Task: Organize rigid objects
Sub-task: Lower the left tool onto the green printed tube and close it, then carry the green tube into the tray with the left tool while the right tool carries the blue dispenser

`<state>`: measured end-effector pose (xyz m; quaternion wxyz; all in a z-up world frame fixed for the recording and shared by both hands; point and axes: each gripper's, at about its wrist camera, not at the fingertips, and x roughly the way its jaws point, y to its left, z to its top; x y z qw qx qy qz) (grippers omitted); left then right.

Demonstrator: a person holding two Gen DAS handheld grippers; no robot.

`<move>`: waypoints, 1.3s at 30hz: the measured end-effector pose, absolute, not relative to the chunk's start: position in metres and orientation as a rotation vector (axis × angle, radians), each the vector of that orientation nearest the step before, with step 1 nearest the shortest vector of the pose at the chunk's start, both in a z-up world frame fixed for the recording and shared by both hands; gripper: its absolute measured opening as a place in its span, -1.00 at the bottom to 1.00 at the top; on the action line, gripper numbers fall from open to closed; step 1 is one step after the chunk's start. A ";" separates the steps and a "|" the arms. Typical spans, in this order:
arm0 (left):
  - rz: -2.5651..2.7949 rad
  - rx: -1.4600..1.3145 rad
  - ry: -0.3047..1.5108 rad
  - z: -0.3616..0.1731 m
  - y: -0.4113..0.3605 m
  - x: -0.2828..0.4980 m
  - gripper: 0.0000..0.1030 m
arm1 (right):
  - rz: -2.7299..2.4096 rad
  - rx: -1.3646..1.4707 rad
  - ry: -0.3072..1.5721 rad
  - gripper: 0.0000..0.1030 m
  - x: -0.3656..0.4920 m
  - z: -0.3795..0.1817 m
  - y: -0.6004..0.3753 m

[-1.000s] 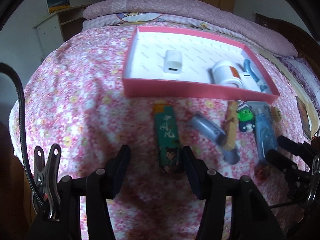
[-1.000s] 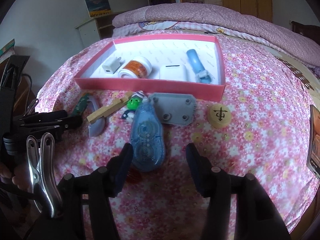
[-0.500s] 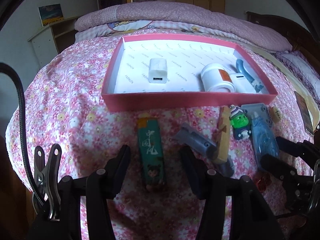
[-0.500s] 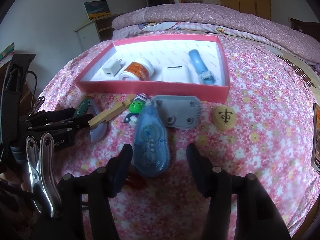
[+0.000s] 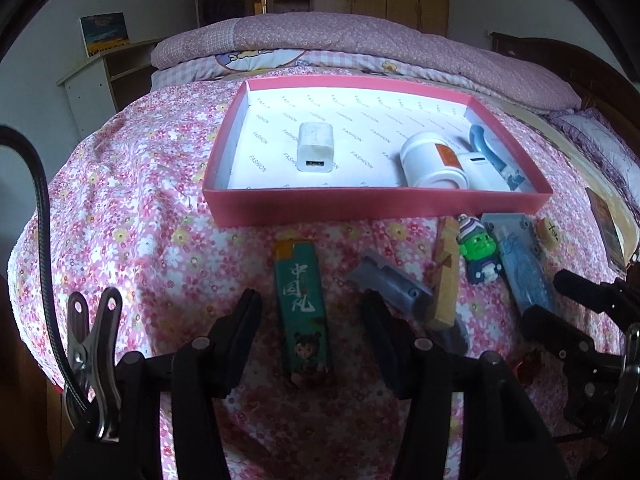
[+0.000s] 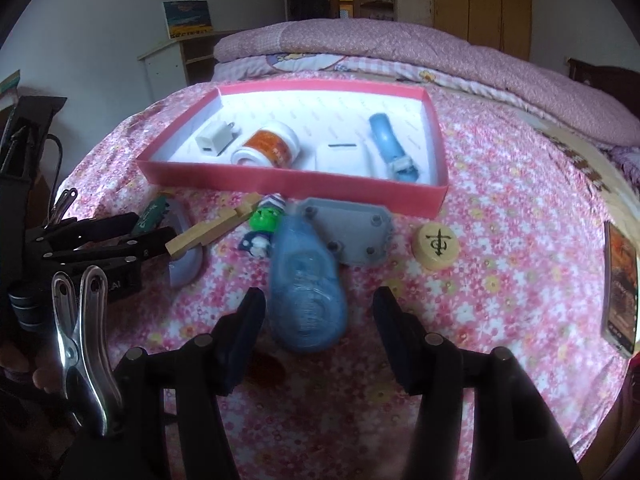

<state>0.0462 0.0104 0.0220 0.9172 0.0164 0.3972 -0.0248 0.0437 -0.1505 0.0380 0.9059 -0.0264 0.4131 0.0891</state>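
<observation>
On the flowered bedspread (image 5: 120, 208), four things already lie in the pink box (image 5: 376, 204), while in front of it both half-open, empty grippers straddle strays: left gripper (image 5: 310, 312) the green lighter (image 5: 302, 304), right gripper (image 6: 318, 312) the blue tape dispenser (image 6: 306, 292).

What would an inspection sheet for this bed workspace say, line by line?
Surface: floral bedspread.
Job's things: pink box holds charger, white jar, blue tool; outside lie green lighter, correction tape, clothespin, green figure, grey plate, wooden chess piece.
Clutter: card.
Claws: left claw and right claw open, empty.
Cables: black cable.
Surroundings: folded quilt, shelf.
</observation>
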 end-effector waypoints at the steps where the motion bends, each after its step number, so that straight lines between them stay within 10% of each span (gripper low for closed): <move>1: -0.050 0.034 0.815 0.022 0.011 0.046 0.09 | 0.193 -0.059 0.850 0.12 0.043 0.038 -0.149; 19: -0.062 -0.033 0.814 0.025 0.020 0.037 -0.51 | 0.226 0.036 0.876 -0.17 0.048 0.030 -0.162; 39: -0.103 -0.042 0.785 0.047 0.016 0.022 -0.53 | 0.265 0.148 0.838 -0.17 0.039 0.043 -0.181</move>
